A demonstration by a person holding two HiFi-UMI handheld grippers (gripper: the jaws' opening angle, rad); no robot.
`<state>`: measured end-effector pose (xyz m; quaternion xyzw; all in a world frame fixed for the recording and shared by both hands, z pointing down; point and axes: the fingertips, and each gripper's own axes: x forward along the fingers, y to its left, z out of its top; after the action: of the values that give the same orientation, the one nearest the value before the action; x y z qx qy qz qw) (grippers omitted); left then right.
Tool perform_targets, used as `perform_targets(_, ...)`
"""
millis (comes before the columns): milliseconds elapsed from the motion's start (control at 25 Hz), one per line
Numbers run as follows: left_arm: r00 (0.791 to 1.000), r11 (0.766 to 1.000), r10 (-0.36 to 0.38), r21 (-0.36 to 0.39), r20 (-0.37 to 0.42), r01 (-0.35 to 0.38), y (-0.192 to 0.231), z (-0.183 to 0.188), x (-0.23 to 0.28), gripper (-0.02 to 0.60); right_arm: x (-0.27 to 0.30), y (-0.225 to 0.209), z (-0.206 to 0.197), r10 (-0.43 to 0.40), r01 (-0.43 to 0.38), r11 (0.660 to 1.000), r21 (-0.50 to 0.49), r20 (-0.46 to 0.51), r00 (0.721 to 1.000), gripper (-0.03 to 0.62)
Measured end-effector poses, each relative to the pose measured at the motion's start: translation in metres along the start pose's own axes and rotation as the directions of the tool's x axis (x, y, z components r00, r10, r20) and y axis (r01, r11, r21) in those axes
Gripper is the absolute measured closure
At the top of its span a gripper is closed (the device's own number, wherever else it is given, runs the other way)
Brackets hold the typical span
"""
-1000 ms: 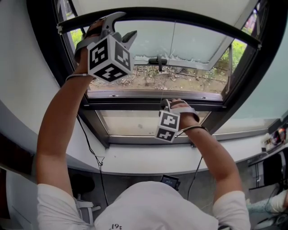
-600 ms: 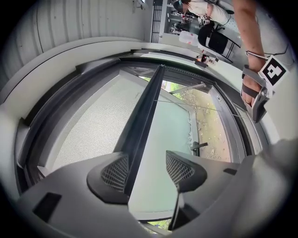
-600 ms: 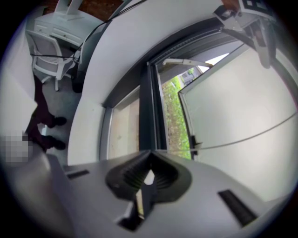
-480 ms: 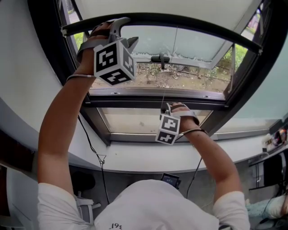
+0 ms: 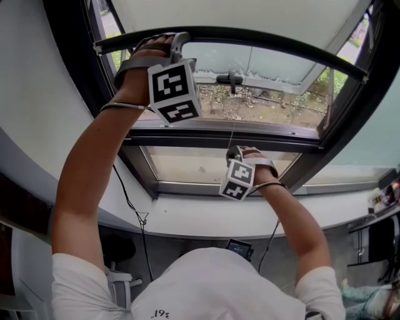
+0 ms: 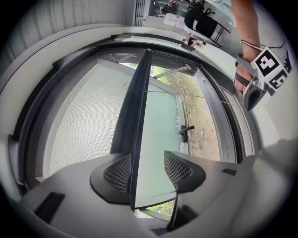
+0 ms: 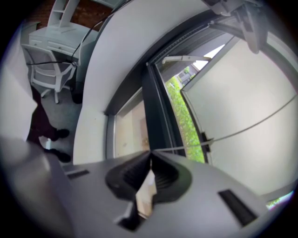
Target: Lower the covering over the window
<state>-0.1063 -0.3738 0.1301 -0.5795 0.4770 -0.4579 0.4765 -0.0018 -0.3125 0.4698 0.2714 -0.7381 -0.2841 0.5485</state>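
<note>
The off-white blind [image 5: 237, 14] ends in a black bottom bar [image 5: 269, 39] that curves across the top of the window. My left gripper [image 5: 181, 45] is raised at the bar's left end. In the left gripper view the bar [image 6: 137, 116] runs between the mesh pads [image 6: 117, 173], against the left pad and apart from the right one, and the jaws are closing. My right gripper [image 5: 234, 153], lower down by the window's middle frame, is shut on the thin pull cord [image 7: 233, 130], which leaves its jaw tips [image 7: 150, 155].
A black window handle [image 5: 230, 78] sits on the open sash below the bar. The white sill [image 5: 187, 215] curves under the window, with a cable [image 5: 134, 209] hanging down its left side. A white chair [image 7: 46, 74] and a desk stand on the floor behind.
The bottom bar has come down a little toward the window handle, with the left gripper still at its left end. The right gripper stays shut on the cord near the middle frame.
</note>
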Motion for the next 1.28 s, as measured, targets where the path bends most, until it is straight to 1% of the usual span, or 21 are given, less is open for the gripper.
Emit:
perform_targets(160,1.0,0.998,-0.012,-0.058,0.004,0.012,-0.003,-0.001,0.0,0.406,0.004,0.007,-0.001,0.007,-0.007,1.0,0.013,0.011,1.0,0.571)
perform_targets(320,0.999,0.996,-0.031,-0.078,-0.015,0.03,-0.013,-0.002,0.0,0.407,0.009,0.014,-0.004,0.014,-0.014,1.0,0.018,0.006,1.0,0.571)
perform_targets(560,0.995,0.989,-0.094,-0.116,-0.018,0.092,-0.042,-0.006,0.0,0.407,0.02,0.039,-0.011,0.038,-0.037,0.998,-0.044,0.015,0.999,0.569)
perform_targets(680,0.992,0.987,-0.122,-0.11,-0.034,0.118,-0.054,-0.007,0.0,0.407,0.023,0.05,-0.012,0.046,-0.044,0.997,-0.057,0.033,0.998,0.569)
perform_targets(840,0.991,0.986,-0.128,-0.115,-0.037,0.123,-0.061,-0.006,0.0,0.407,0.024,0.059,-0.012,0.073,-0.074,0.997,0.017,0.067,0.995,0.569)
perform_targets(1000,0.992,0.985,-0.123,-0.128,-0.038,0.117,-0.061,-0.007,0.0,0.407,0.028,0.055,-0.017,0.05,-0.06,0.991,0.117,0.086,0.995,0.568)
perform_targets(1200,0.992,0.981,-0.125,-0.157,-0.031,0.118,-0.061,-0.006,0.0,0.407,0.029,0.048,-0.032,0.032,-0.05,0.973,0.224,0.085,0.996,0.564)
perform_targets(1280,0.992,0.978,-0.126,-0.17,-0.028,0.119,-0.061,-0.006,0.0,0.407,0.029,0.048,-0.038,0.036,-0.053,0.97,0.236,0.078,0.996,0.528)
